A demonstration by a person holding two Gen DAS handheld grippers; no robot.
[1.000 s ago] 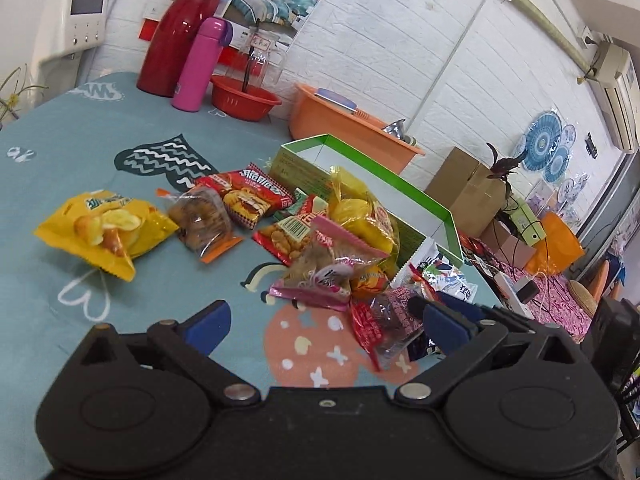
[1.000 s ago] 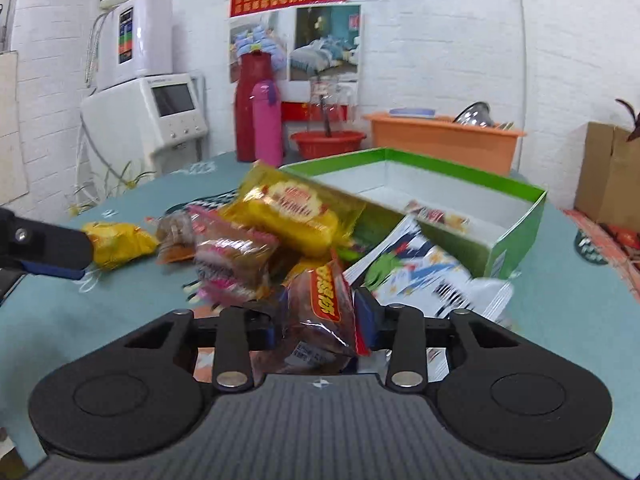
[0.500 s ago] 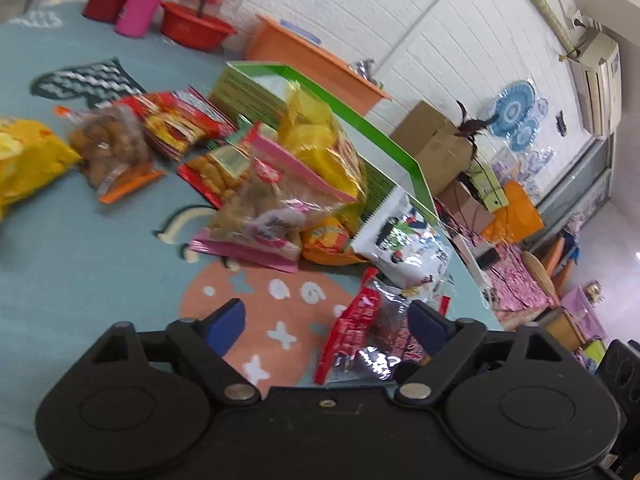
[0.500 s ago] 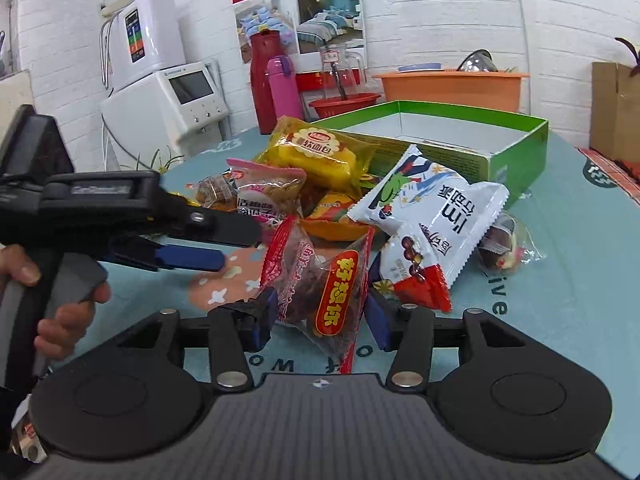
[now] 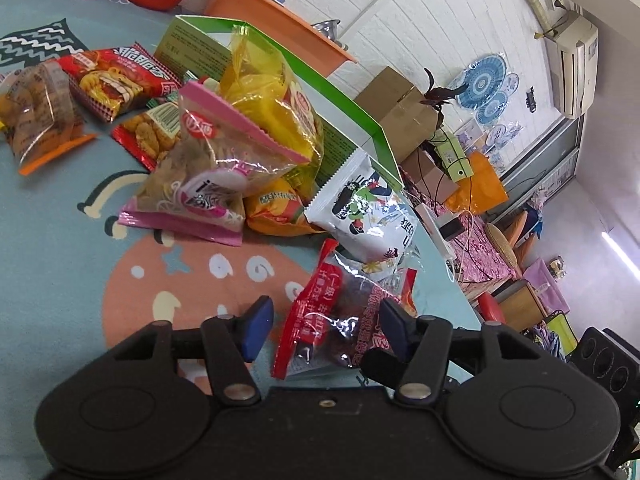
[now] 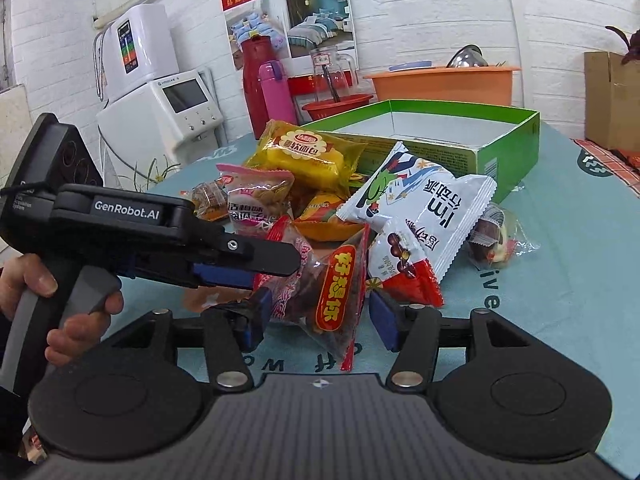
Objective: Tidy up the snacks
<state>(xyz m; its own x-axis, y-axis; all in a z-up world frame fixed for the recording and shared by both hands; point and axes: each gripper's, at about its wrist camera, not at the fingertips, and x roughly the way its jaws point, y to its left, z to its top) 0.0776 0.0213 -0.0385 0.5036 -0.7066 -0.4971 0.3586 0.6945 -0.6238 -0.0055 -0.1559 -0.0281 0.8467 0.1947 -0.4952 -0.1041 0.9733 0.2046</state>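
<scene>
A red and clear snack packet [image 5: 340,320] [image 6: 320,288] lies on the teal tablecloth. It sits between the fingers of my left gripper [image 5: 324,328], which is open around it, and of my right gripper [image 6: 320,320], also open, touching neither pad clearly. The left gripper [image 6: 224,268] reaches in from the left in the right wrist view. Beyond lie a white packet [image 6: 424,216] [image 5: 360,208], a pink packet [image 5: 200,176] [image 6: 256,200], a yellow bread packet [image 6: 308,156] [image 5: 276,112] and a green open box [image 6: 480,148] [image 5: 360,120].
More packets lie to the left: a red biscuit one [image 5: 116,80] and a clear one with an orange edge [image 5: 40,116]. A small clear packet [image 6: 500,236] lies by the box. A red flask [image 6: 256,80], pink bottle [image 6: 276,92], red bowl [image 6: 340,104] and orange basin [image 6: 440,84] stand at the back.
My right gripper's fingers have spread apart from the red packet, which now rests on the cloth. My left gripper has moved in and its fingers now straddle the same packet.
</scene>
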